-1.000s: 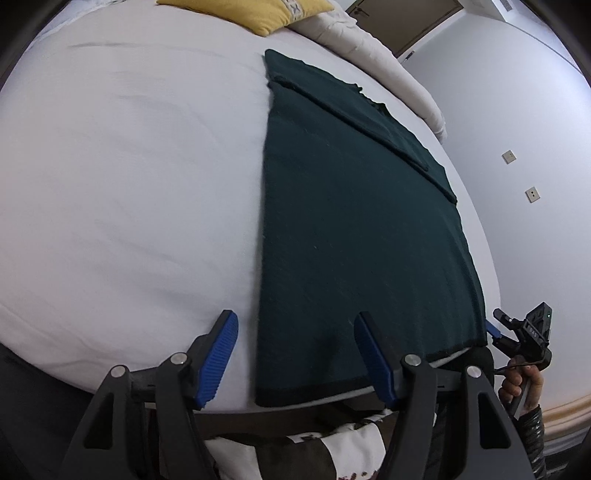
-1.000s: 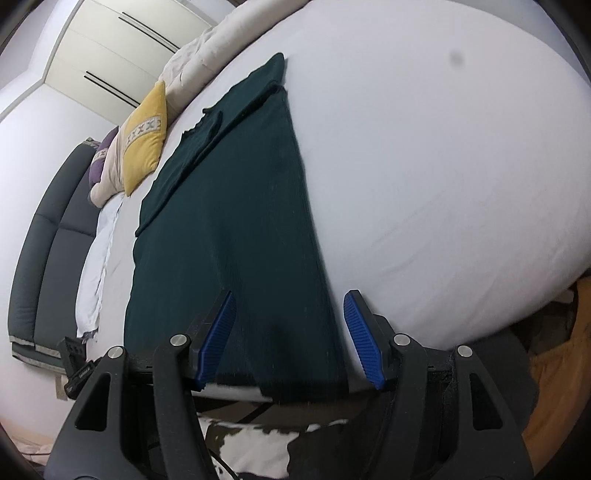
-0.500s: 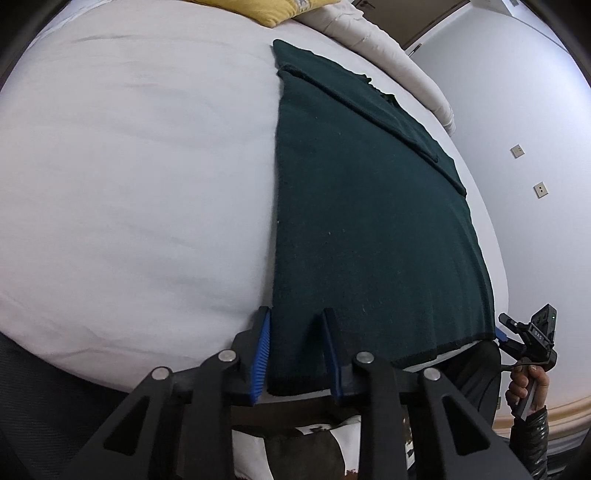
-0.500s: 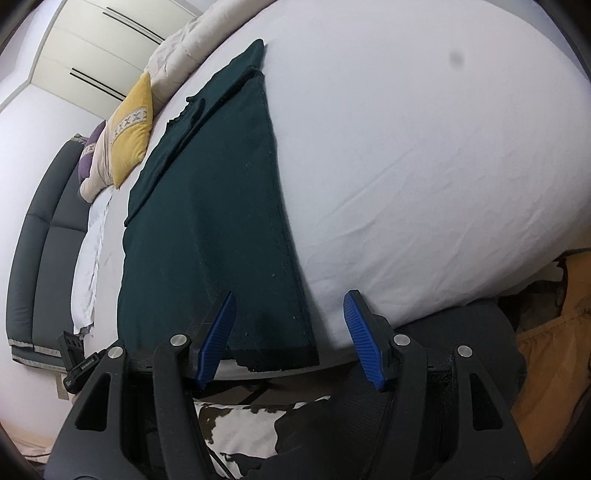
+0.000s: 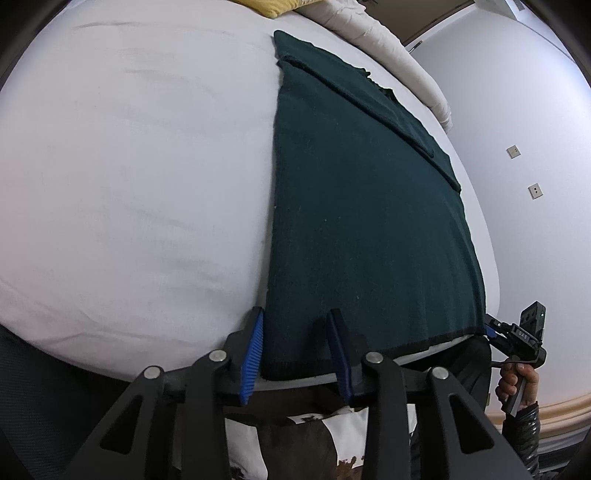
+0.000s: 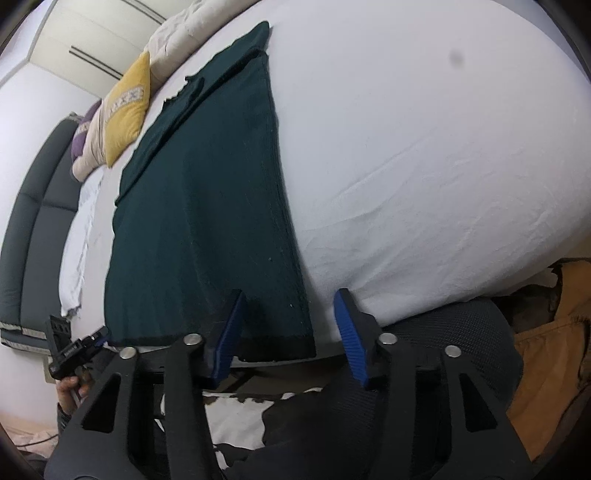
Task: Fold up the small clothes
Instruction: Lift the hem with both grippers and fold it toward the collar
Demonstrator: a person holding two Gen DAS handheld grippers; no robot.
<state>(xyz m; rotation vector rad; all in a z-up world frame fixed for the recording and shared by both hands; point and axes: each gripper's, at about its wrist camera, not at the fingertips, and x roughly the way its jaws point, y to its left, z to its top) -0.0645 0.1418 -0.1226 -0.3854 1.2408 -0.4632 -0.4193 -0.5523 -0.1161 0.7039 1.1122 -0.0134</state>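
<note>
A dark green knitted garment (image 5: 362, 206) lies flat on a bed covered with a white sheet (image 5: 140, 177), its length running from the near edge of the bed toward the far pillows. At its far end a narrower folded band of the same fabric lies across it. Its darker near hem hangs just over the near edge of the mattress.

The left claw (image 5: 295, 350) sits at the near left corner of the garment. Its blue ribbed pads (image 5: 253, 350) stand apart, one just outside the left edge of the cloth and the other over the cloth, with the hem corner between them; they are not pressed together on it.

The right claw (image 6: 290, 332) is at the near right corner of the garment (image 6: 207, 221). Its blue pads (image 6: 349, 332) are spread wide, the left pad over the cloth and the right pad beyond the right edge, above the white sheet (image 6: 424, 147). The corner of the hem lies between them without being pinched.

At the far end of the bed lie a yellow cushion with a patterned white band (image 6: 123, 110), cream pillows (image 6: 181, 33) and a purple cushion (image 6: 83, 133), set against a dark grey padded headboard (image 6: 33, 229). No containers are in view. Below the near edge of the bed, black-and-white patterned fabric (image 6: 236, 410) shows between the claw arms.
</note>
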